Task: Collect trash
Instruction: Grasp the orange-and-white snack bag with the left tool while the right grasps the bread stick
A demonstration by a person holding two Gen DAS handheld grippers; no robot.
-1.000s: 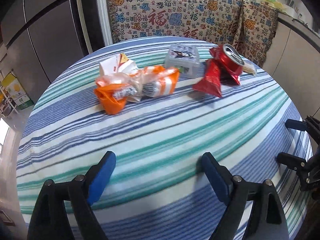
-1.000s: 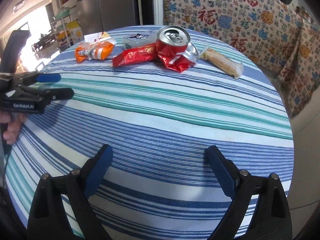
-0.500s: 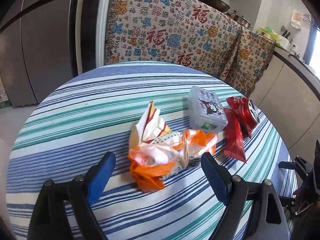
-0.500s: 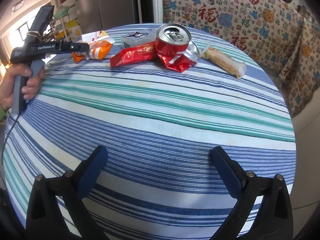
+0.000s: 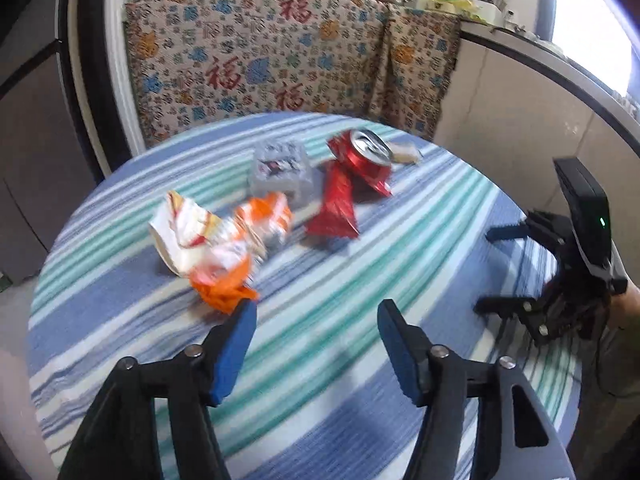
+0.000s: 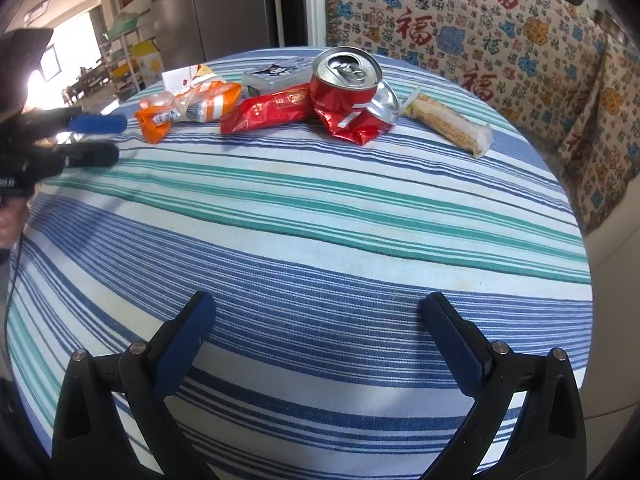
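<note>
Trash lies at the far side of the striped round table (image 6: pixel 320 208). An orange and white crumpled wrapper (image 5: pixel 224 240) (image 6: pixel 188 108) lies leftmost, then a clear plastic box (image 5: pixel 280 170) (image 6: pixel 276 76), a red snack packet (image 5: pixel 336 208) (image 6: pixel 268 112), a crushed red can (image 5: pixel 366 158) (image 6: pixel 348 88) and a wrapped corn cob (image 6: pixel 448 124). My left gripper (image 5: pixel 314 344) is open and empty, its left pad just short of the orange wrapper. My right gripper (image 6: pixel 316 344) is open and empty above the near table edge.
A patterned cloth (image 5: pixel 280 56) hangs over furniture behind the table. A counter (image 5: pixel 560 80) runs along the right. A steel fridge (image 6: pixel 224 4) stands at the back left. The right gripper shows in the left wrist view (image 5: pixel 552 276).
My left gripper has swung round the orange wrapper and pulled back, so the wrapper now lies just beyond its left pad. Its fingers have come closer together. My right gripper has barely moved.
</note>
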